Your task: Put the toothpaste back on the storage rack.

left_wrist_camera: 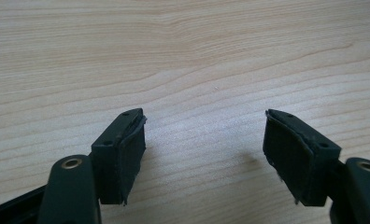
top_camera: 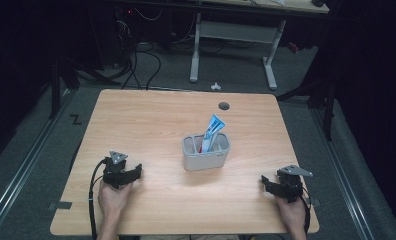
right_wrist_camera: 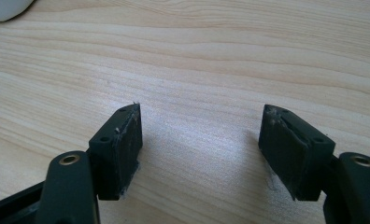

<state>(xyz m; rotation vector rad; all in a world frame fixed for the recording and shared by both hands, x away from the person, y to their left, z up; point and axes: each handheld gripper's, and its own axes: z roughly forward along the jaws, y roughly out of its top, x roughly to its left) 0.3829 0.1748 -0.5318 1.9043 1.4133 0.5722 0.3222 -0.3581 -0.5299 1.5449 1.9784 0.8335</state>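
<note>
Both grippers sat empty w/ jaws spread: left gripper (top_camera: 136, 172) lower left, right gripper (top_camera: 267, 184) lower right. Tube (top_camera: 212, 131) stood tilted in grey holder (top_camera: 206, 159), mid-frame, approx. equidistant, leaning upper right.

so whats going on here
A person rests a gripper in each hand on the table, the left gripper and right gripper both open and holding nothing. Between them, farther out, a grey holder contains a blue-and-white tube that leans out of its top. Neither gripper touches it.
</note>
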